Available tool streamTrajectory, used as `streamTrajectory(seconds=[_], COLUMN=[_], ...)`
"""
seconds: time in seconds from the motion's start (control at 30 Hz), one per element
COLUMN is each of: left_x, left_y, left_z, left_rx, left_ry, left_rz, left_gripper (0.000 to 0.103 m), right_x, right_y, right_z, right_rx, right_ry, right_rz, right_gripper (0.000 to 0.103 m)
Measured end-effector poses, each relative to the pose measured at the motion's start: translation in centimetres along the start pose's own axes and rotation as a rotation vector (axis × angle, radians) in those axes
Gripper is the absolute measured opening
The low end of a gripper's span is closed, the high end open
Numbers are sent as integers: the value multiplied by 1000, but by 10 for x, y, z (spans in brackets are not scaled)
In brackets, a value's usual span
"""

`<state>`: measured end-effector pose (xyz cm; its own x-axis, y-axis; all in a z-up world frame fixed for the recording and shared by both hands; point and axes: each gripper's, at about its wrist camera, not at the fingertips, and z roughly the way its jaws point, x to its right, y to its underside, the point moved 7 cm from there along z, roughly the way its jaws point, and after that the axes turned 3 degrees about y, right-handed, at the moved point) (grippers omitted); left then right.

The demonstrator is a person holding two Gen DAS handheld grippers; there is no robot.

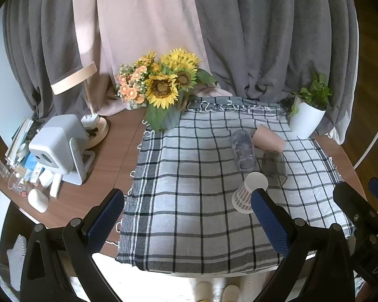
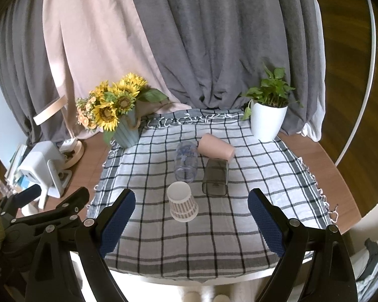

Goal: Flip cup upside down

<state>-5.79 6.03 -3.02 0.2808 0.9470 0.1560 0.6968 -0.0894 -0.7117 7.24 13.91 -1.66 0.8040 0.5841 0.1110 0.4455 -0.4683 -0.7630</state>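
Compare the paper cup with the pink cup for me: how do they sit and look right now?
The paper cup stands with its rim down on the checked cloth; the pink cup lies on its side. The paper cup is white with a checked band, the pink cup plain. The paper cup stands nearest the grippers, apart from the other cups; the pink cup lies farther back. Neither is gripped: both grippers are open.

No legible text or labels.

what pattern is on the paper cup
White paper cup with a brown checked band; clearest in the right wrist view.
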Motion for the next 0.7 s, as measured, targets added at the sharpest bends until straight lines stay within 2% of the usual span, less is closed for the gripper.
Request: streamTrajectory(seconds=[0.7], left_x=[7], left_y=[-1], left_z=[1], left_rx=[-5], left_ry=[1], left_rz=[27], left_gripper=[102], right_x=[2], right_y=[2], right_z=[0], right_rx=[1], right_ry=[10], right_rz=[0], right_gripper=[91])
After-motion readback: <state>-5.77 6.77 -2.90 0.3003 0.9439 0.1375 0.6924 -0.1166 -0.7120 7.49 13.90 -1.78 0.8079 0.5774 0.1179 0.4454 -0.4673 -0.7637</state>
